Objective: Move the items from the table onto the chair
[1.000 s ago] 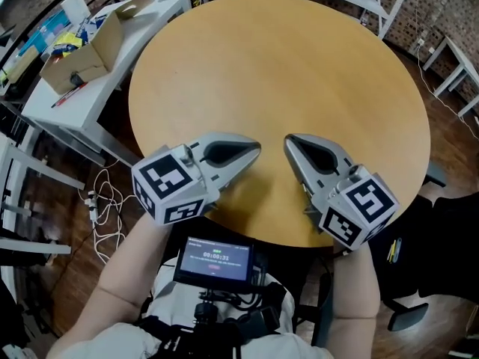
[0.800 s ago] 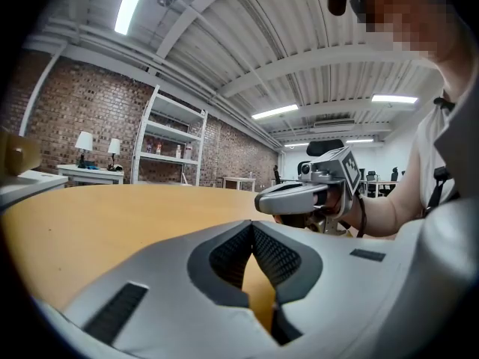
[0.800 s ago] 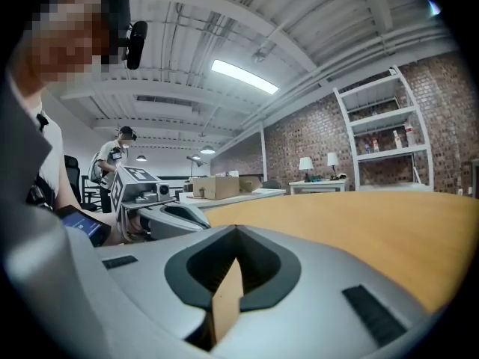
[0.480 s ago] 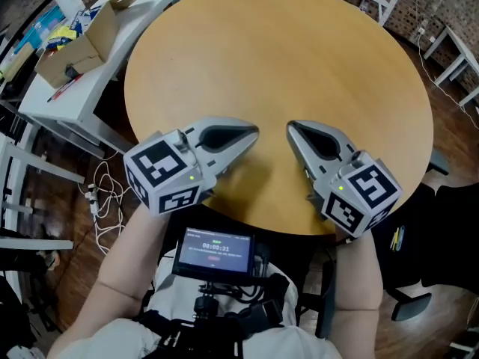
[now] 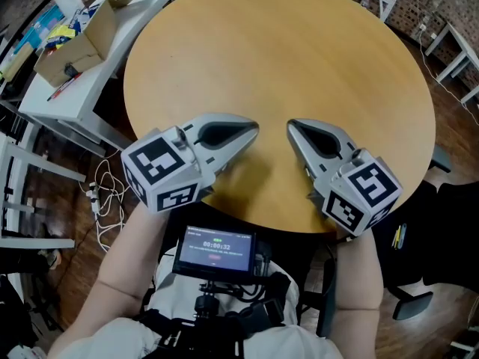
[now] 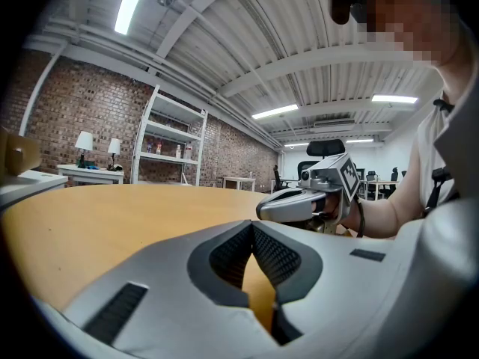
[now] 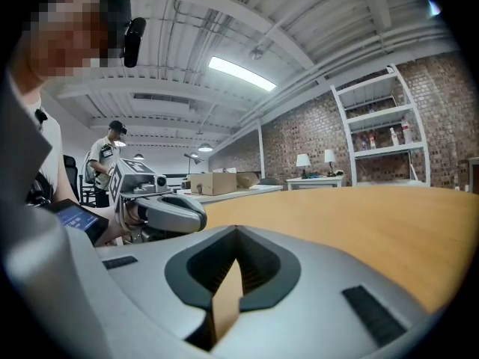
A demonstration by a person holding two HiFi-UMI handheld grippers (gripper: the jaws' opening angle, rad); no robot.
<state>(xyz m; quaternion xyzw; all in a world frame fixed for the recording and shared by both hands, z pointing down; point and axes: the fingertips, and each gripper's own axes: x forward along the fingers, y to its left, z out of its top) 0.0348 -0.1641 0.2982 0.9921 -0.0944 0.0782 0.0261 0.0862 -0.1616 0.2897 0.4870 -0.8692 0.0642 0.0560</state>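
The round wooden table (image 5: 284,51) shows a bare top with no loose items on it. My left gripper (image 5: 253,132) lies over the table's near edge, jaws shut with nothing between them. My right gripper (image 5: 292,129) rests beside it, also shut and holding nothing. The two tips point toward each other, a small gap apart. In the left gripper view my left gripper (image 6: 252,227) faces the right gripper (image 6: 299,203) across the tabletop. From the right gripper view, my right gripper (image 7: 236,234) looks at the left gripper (image 7: 168,212). A black office chair (image 5: 441,238) stands at the right.
A white desk (image 5: 112,88) at the left carries an open cardboard box (image 5: 78,47). Cables (image 5: 101,200) lie on the floor beside it. White frames stand beyond the table at top right. A small screen (image 5: 215,251) sits on my chest. A person (image 7: 105,163) stands in the background.
Both grippers stay shut and almost still at the table's near edge. The left one has drifted slightly left, and the view has shifted a little.
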